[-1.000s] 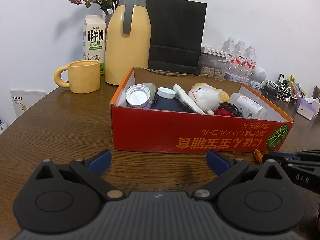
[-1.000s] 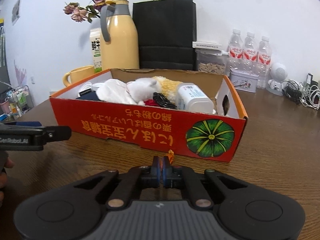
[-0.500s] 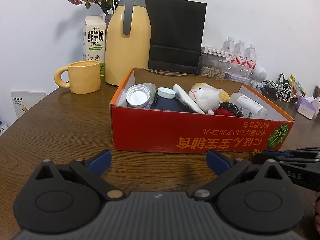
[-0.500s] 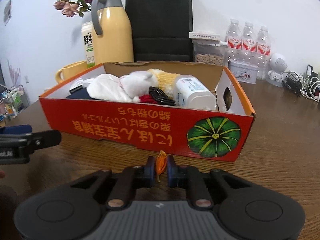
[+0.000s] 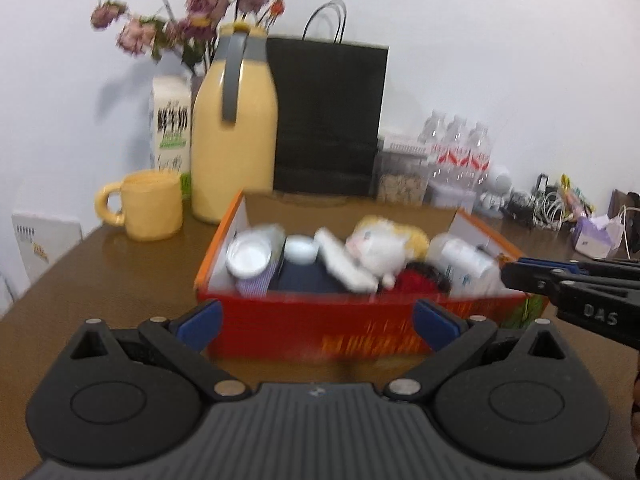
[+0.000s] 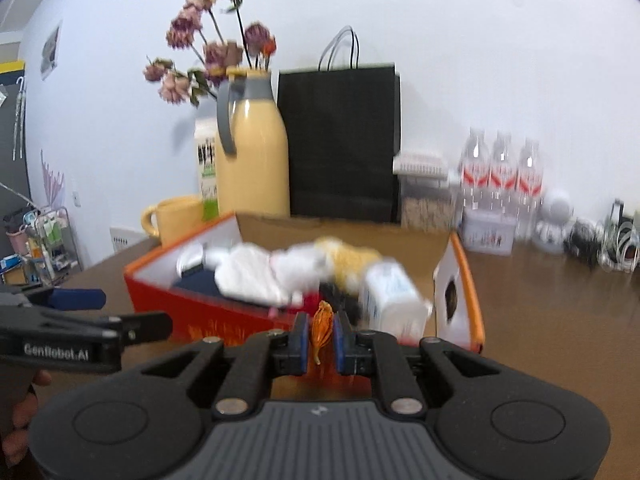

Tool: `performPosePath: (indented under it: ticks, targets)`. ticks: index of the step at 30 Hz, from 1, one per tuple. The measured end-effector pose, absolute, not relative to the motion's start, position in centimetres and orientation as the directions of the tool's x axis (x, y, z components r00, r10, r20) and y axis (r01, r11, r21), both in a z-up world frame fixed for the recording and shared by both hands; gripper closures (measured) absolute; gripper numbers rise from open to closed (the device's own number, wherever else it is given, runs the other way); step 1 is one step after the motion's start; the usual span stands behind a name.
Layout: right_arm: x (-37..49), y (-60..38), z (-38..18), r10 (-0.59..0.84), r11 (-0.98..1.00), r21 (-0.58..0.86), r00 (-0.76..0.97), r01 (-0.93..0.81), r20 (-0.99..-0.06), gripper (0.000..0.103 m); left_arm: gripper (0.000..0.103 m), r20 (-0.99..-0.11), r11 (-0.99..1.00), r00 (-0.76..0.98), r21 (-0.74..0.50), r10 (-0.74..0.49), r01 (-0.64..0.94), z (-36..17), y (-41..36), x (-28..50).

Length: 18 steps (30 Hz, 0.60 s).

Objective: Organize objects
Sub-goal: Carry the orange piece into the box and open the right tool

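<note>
The right claw (image 6: 321,338) is closed on a small orange object (image 6: 322,322), too small and blurred to identify, and a second ago that same pinch sat low on the counter (image 6: 560,300) in front of the red box (image 6: 208,312). Now both views look down into the box from higher up, so the orange thing has been lifted off the wood and hangs just short of the box's front wall. That suggests the pick is done and the drop into the box is what remains. The left claw (image 5: 316,326) stands wide open with nothing between its blue pads, facing the box's front and taking no part in the carry.

Counted: one red box, holding one plush toy (image 5: 384,248), one white bottle (image 6: 394,300) lying on its side, two jars with white lids (image 5: 248,256) and some dark and red items too blurred to sort. Behind it stand one yellow jug (image 5: 234,152), one yellow mug (image 5: 150,204), one milk carton (image 5: 170,124), one black paper bag (image 5: 326,116) and three water bottles (image 6: 500,172)
</note>
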State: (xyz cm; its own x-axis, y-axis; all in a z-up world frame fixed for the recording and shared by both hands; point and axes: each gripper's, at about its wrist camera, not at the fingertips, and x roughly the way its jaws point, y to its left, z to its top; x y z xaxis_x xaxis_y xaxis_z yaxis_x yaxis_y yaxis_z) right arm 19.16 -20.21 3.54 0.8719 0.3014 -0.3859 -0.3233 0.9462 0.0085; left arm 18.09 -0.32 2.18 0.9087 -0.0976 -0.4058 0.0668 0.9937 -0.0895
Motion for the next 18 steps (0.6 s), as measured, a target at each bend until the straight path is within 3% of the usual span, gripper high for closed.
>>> performPosePath:
  ticks: [6,16,17,18]
  targets:
    - [22.2,-19.7,5.3,0.282,0.954,0.003,0.893,-0.301,-0.351,0.091,0.000,-0.357,0.997,0.931,-0.053,-0.078,0.063,5.0,-1.6,20.6]
    - [26.3,-18.9,4.5,0.240,0.966,0.007,0.885,-0.259,-0.400,0.089,0.000,-0.388,0.998,0.922,-0.051,0.001,-0.022,5.9,-1.0,24.7]
    - [26.3,-19.0,4.3,0.238,0.967,0.009,0.884,-0.255,-0.402,0.085,0.000,-0.390,0.999,0.921,-0.049,0.003,-0.024,5.8,-1.0,24.7]
    - [26.3,-19.1,4.1,0.236,0.967,0.012,0.881,-0.254,-0.411,0.067,0.000,-0.392,0.999,0.920,-0.047,0.006,-0.026,5.7,-0.9,24.7]
